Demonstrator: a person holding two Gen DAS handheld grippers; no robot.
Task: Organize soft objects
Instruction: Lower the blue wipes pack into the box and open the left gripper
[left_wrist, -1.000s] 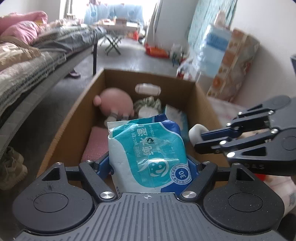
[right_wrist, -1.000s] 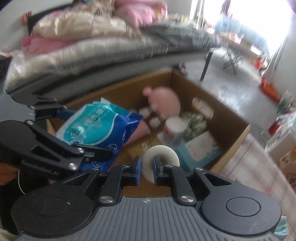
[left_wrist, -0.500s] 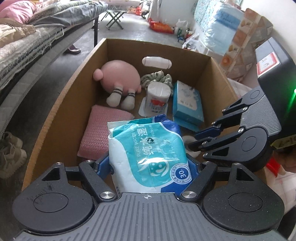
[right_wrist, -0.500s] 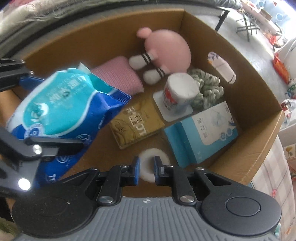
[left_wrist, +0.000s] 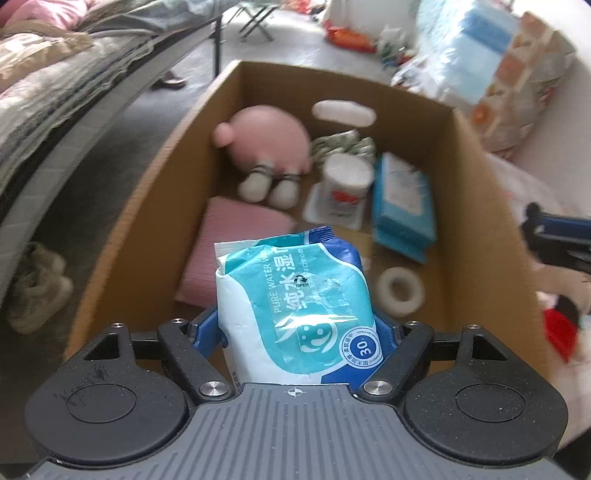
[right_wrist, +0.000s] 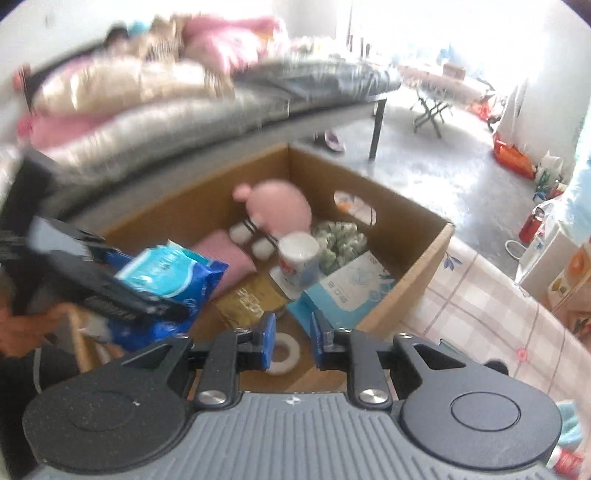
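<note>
Holding the blue-and-white plastic pack of wet wipes (left_wrist: 295, 302) clamped between its blue pads, your left gripper (left_wrist: 295, 332) hangs over the near end of the open brown cardboard box (left_wrist: 476, 177). Your right gripper (right_wrist: 291, 341) has its jaws opening with nothing between them; the white ring-shaped tape roll (right_wrist: 284, 352) lies on the box floor below, at 4 o'clock from the pack in the left view.

Only the right view shows the flat gold foil packet (right_wrist: 251, 299), which the pack hides from the left camera, and a hand (right_wrist: 22, 328) at 9 o'clock behind the left gripper. Both views show the round pink plush toy (left_wrist: 269, 147) at the far end, the pink ribbed cloth (left_wrist: 229, 240), the white paper cup (left_wrist: 345, 177), the green-and-white scrunchie (right_wrist: 340, 236) and the light-blue tissue pack (left_wrist: 402, 206).

The box sits beside a checked pink cloth (right_wrist: 480, 310). A bed (right_wrist: 207, 107) piled with quilts runs along 10 o'clock, over a grey concrete floor (right_wrist: 424, 162).
</note>
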